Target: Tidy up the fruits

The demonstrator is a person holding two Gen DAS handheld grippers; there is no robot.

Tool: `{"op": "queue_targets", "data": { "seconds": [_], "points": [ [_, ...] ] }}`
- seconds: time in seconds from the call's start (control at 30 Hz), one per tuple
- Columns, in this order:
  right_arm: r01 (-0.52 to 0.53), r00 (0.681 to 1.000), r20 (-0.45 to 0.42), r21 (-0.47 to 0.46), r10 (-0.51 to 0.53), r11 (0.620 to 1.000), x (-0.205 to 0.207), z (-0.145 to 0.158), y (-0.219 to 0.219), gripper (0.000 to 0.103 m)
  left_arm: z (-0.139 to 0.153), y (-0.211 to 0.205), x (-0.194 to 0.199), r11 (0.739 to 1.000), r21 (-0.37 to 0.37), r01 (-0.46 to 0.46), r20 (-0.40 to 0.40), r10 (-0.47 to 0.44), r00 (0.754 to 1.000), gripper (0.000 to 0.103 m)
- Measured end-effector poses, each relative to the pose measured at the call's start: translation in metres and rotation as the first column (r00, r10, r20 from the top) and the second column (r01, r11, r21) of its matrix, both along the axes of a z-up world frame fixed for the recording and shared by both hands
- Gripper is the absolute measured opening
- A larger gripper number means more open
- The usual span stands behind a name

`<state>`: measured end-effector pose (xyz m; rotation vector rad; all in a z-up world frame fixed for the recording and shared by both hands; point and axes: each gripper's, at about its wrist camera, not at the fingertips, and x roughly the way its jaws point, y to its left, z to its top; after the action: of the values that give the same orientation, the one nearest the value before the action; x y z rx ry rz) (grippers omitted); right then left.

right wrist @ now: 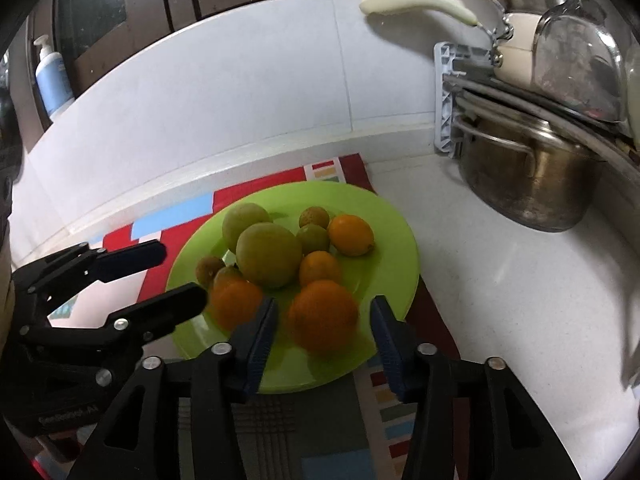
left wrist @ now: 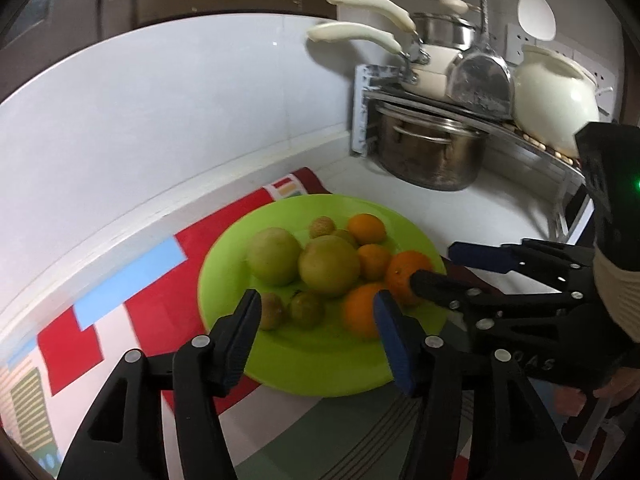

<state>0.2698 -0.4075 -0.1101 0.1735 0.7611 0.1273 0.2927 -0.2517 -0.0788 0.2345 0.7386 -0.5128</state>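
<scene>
Both two-finger black grippers with blue pads are shown parted and empty above the fruit. The left gripper (left wrist: 316,332), at the lower centre of the left wrist view, is spread over two small brownish-green fruits (left wrist: 290,310); no pad is seen touching them. The right gripper (right wrist: 322,338), at the lower centre of the right wrist view, frames the nearest round orange (right wrist: 323,318) between its pads, with a visible gap on either side; the orange is blurred. All fruit is gathered on the round lime-green plate (right wrist: 400,240), which rests on a red patchwork placemat (right wrist: 432,320) on a white countertop (right wrist: 500,300). Two large pale green round fruits (right wrist: 269,254) occupy the plate's middle, with smaller oranges to their right. A steel stockpot (right wrist: 528,184) stands at the upper right beneath a wire rack. The oranges are judged firm, fairly light and free to roll, with slightly dimpled skin giving fair friction; hold is best taken across the widest girth, with moderate pressure so that bruising is avoided.
</scene>
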Motion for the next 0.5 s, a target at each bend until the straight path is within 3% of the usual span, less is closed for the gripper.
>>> {"op": "queue_targets", "data": {
  "seconds": [0.1, 0.2, 0.5],
  "points": [
    [0.011, 1.0, 0.013, -0.012, -0.011, 1.0, -0.006, 0.006, 0.002, 0.052, 0.004, 0.006, -0.006, 1.0, 0.01, -0.019, 0.008, 0.019, 1.0, 0.061],
    [0.028, 0.999, 0.029, -0.021, -0.027, 0.999, -0.015, 0.013, 0.004, 0.06, 0.008, 0.011, -0.016, 0.999, 0.024, -0.042, 0.033, 0.041, 0.999, 0.064],
    [0.121, 0.989, 0.093, -0.074, -0.114, 0.99, -0.061, 0.042, 0.011, 0.071, 0.035, 0.029, -0.05, 0.996, -0.006, -0.086, 0.062, 0.087, 0.994, 0.073]
  ]
}}
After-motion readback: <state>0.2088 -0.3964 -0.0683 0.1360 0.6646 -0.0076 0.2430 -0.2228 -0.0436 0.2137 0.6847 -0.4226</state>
